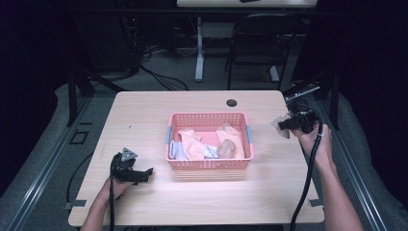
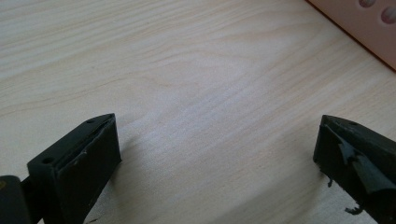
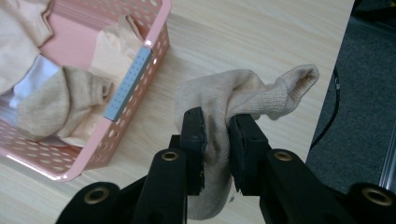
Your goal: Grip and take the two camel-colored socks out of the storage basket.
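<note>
Where clamped: one sock, right claw.

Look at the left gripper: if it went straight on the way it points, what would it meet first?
Probably the basket. The left gripper, open over bare table, points toward the basket's near left corner; depth is unclear.
</note>
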A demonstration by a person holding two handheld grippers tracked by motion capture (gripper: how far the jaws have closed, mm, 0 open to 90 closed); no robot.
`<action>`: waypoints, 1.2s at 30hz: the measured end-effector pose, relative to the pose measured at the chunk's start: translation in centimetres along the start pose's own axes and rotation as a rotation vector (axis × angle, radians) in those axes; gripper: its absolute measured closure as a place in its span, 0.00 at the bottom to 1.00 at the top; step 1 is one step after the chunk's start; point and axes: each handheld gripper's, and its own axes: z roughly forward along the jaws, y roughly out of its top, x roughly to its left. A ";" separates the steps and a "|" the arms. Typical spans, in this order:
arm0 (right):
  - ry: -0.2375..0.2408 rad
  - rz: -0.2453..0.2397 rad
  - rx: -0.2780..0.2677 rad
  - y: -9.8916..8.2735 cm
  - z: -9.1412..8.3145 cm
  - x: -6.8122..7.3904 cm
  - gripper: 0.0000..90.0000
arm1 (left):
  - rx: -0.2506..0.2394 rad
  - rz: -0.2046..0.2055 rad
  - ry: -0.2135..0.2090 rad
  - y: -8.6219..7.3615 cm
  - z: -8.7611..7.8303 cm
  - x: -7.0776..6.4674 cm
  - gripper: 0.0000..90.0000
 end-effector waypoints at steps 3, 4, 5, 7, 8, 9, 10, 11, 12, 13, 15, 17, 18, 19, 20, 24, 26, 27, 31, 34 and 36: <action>0.010 0.010 0.033 -0.3 1.3 -0.3 0.85 | 0.001 0.001 0.000 0.0 0.0 0.0 0.00; 0.009 0.005 0.049 -0.4 1.7 -0.4 0.85 | 0.001 0.000 0.000 0.0 0.0 0.0 0.00; 0.013 0.005 0.062 -0.5 2.0 -0.4 0.85 | 0.001 0.001 -0.001 0.0 0.0 0.0 0.00; 0.024 0.005 0.089 -0.6 2.9 -0.3 0.85 | 0.001 0.000 -0.001 0.0 0.0 0.0 0.00; 0.027 -0.003 0.102 -0.7 3.3 -0.2 0.85 | 0.001 0.001 -0.001 0.0 0.0 0.0 0.00; 0.028 -0.007 0.121 -0.8 3.7 -0.1 0.85 | 0.000 0.000 0.000 0.0 0.0 0.0 0.00; 0.029 -0.011 0.134 -0.8 4.1 -0.1 0.85 | 0.000 0.000 0.000 0.0 0.0 0.0 0.00; 0.030 -0.015 0.147 -0.9 4.6 0.0 0.85 | 0.000 0.000 0.000 0.0 0.0 0.0 0.00; 0.030 -0.015 0.147 -0.9 4.6 0.0 0.85 | 0.000 0.000 0.000 0.0 0.0 0.0 0.00; 0.027 -0.015 0.159 -1.0 5.0 0.2 0.85 | 0.000 0.001 0.000 0.0 0.0 0.0 0.00; 0.039 -0.025 0.196 -1.2 6.0 0.3 0.85 | 0.000 0.000 0.000 0.0 0.0 0.0 0.00; 0.016 -0.031 0.222 -1.6 7.1 0.2 0.85 | 0.000 0.000 0.000 0.0 0.0 0.0 0.00; 0.021 -0.030 0.235 -1.7 7.4 0.2 0.85 | 0.000 0.001 0.000 0.0 0.0 0.0 0.00; 0.027 -0.022 0.243 -1.9 7.8 0.1 0.85 | 0.000 0.001 0.000 0.0 0.0 0.0 0.00; 0.027 -0.022 0.243 -1.9 7.8 0.1 0.85 | 0.000 0.000 0.000 0.0 0.0 0.0 0.00; 0.036 -0.006 0.275 -2.4 8.9 -0.2 0.80 | 0.000 0.000 0.000 0.0 0.0 0.0 0.00; 0.034 -0.020 0.316 -2.5 9.3 -0.3 0.64 | 0.000 0.000 0.000 0.0 0.0 0.0 0.00; 0.034 -0.020 0.316 -2.5 9.3 -0.3 0.64 | 0.000 0.000 0.000 0.0 0.0 0.0 0.00; 0.084 -0.016 0.261 -2.2 8.0 -0.8 0.35 | 0.001 0.001 -0.001 0.0 0.0 0.0 0.00; 0.092 -0.019 0.198 -1.8 6.4 -0.8 0.20 | 0.001 0.001 -0.001 0.0 0.0 0.0 0.00; 0.107 -0.024 0.155 -1.6 5.5 -0.8 0.16 | 0.001 0.000 -0.001 0.0 0.0 0.0 0.00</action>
